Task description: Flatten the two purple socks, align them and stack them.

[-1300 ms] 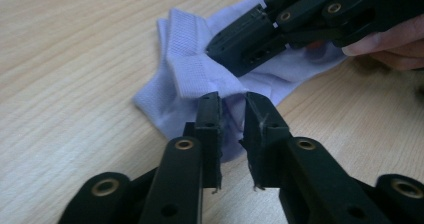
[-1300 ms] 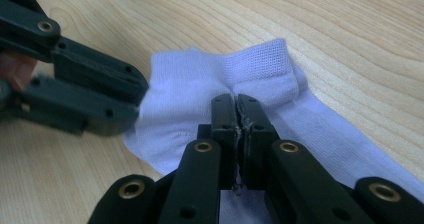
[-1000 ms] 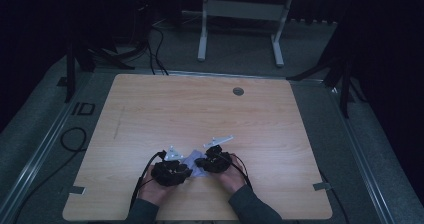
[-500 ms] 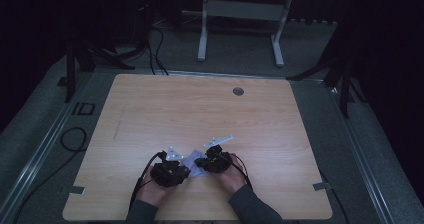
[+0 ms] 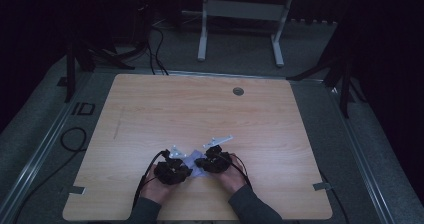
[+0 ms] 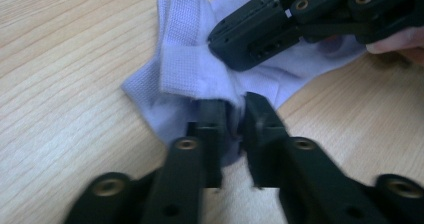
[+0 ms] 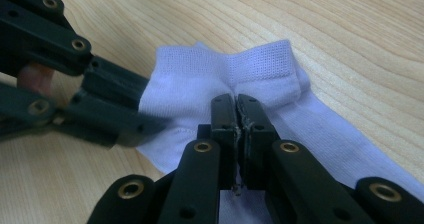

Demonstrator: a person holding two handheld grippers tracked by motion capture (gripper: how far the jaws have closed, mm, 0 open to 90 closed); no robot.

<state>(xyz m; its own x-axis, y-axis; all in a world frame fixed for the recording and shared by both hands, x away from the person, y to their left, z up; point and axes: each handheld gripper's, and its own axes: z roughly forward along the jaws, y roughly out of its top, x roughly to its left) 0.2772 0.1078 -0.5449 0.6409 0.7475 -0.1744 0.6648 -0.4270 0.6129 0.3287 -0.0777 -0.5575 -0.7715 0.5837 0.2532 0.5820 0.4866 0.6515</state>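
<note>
A pale lavender-white sock (image 5: 193, 160) lies crumpled on the wooden table (image 5: 200, 114), near its front edge. In the left gripper view the sock (image 6: 185, 69) has its ribbed cuff folded over, and my left gripper (image 6: 232, 106) pinches a fold of its fabric, jaws nearly together. In the right gripper view my right gripper (image 7: 236, 101) is shut tight on the sock (image 7: 190, 84) just below the cuff. Each gripper view also shows the other gripper close by, on the same sock. From above, the left gripper (image 5: 186, 166) and right gripper (image 5: 200, 163) meet over the sock, both held by hands.
A round grommet hole (image 5: 238, 91) sits at the table's far edge. Tape tabs mark the front corners (image 5: 75, 189) (image 5: 320, 186). A cable (image 5: 70, 139) loops on the floor to the left. A metal stand (image 5: 240, 14) is behind the table.
</note>
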